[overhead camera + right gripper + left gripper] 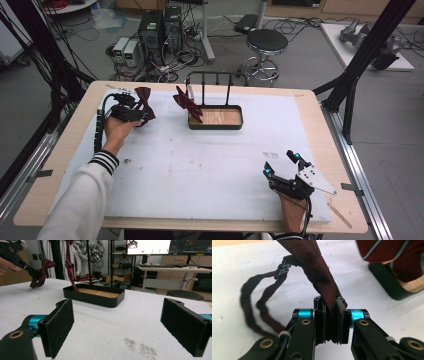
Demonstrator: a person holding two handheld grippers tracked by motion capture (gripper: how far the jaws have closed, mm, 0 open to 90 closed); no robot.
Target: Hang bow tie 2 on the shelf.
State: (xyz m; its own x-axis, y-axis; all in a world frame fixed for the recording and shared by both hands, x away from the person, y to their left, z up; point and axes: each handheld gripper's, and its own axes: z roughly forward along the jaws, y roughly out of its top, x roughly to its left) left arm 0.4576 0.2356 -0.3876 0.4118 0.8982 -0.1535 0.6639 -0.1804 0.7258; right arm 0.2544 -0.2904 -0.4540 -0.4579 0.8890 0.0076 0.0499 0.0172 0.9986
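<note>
While left gripper [331, 322] clamps bow tie [322, 277], right gripper [122, 325] wide; monitor text unreadable.

Even, diffuse indoor light; sharpness varied from view to view.

In the high view the white table [210, 165] was bright and evenly lit, with only faint, soft shadows, while the picture itself was slightly soft. The left gripper view was washed pale on the table surface, crisp at the tongs [331, 322], and blurred toward the far tray [387, 285]. In the right gripper view the near pads [60, 327] were soft-edged, and the monitors [150, 246] glared brightly at the top.
</note>
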